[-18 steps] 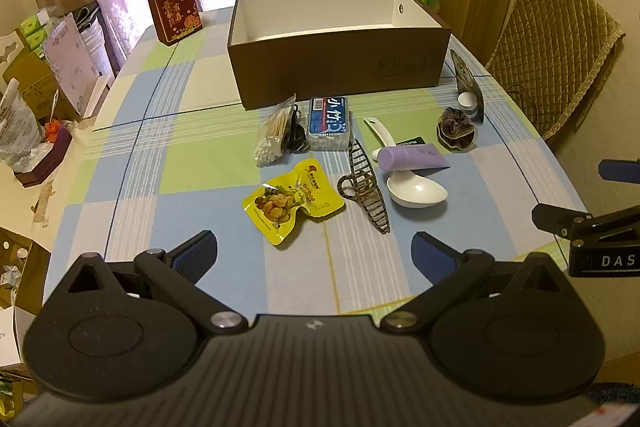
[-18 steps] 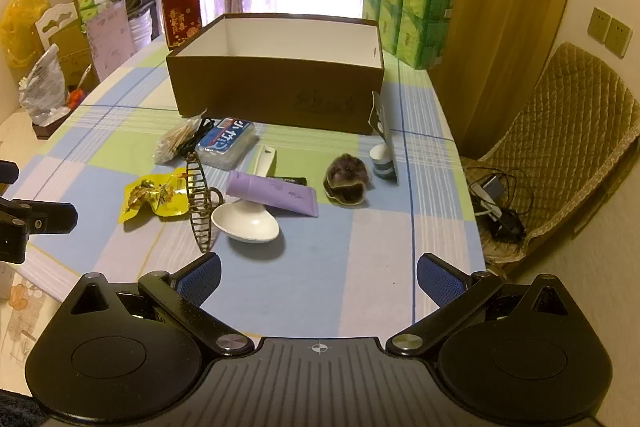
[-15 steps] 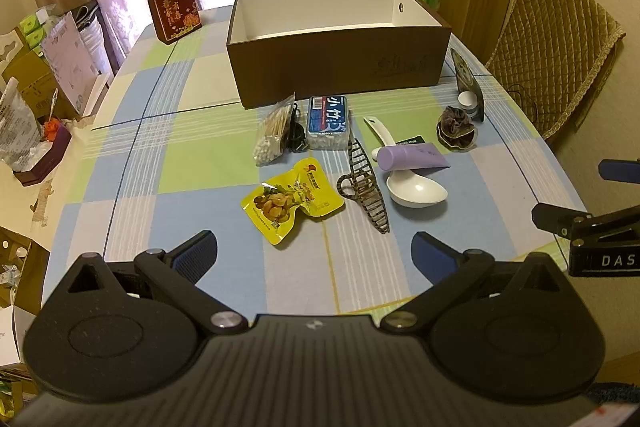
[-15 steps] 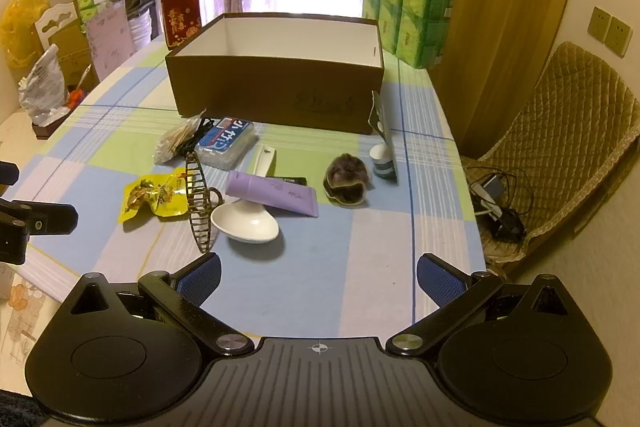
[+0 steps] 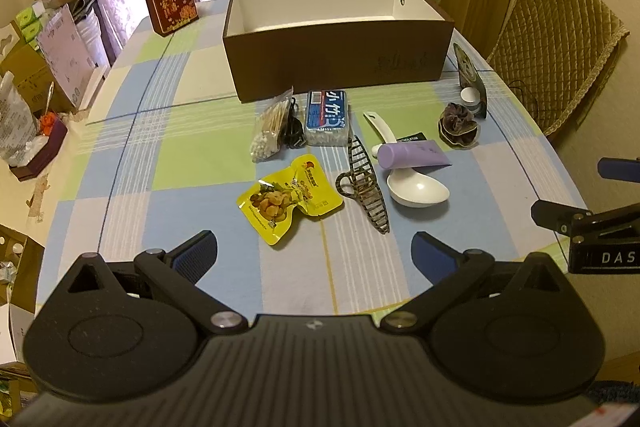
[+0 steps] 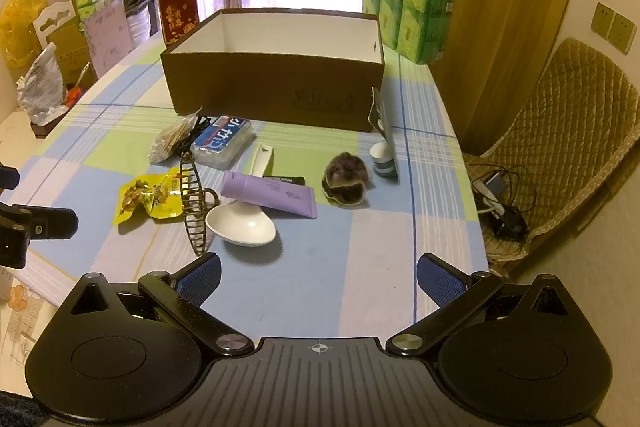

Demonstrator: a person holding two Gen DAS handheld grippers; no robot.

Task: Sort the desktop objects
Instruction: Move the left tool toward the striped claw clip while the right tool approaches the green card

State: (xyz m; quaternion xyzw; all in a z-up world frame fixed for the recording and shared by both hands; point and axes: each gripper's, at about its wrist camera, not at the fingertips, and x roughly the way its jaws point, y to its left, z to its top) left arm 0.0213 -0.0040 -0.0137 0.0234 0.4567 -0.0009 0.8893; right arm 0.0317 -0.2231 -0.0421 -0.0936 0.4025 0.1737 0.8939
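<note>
Desktop objects lie scattered before the empty brown box on the checked tabletop; left claw and right claw both hover spread, holding nothing.

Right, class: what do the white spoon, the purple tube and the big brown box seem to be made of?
White spoon: probably glazed ceramic, perhaps melamine; smooth, glossy bowl.
Purple tube: soft matte plastic, with a flattened crimped end.
Brown box: likely paper-covered cardboard; thin straight walls, matte brown outside, white inside.
</note>
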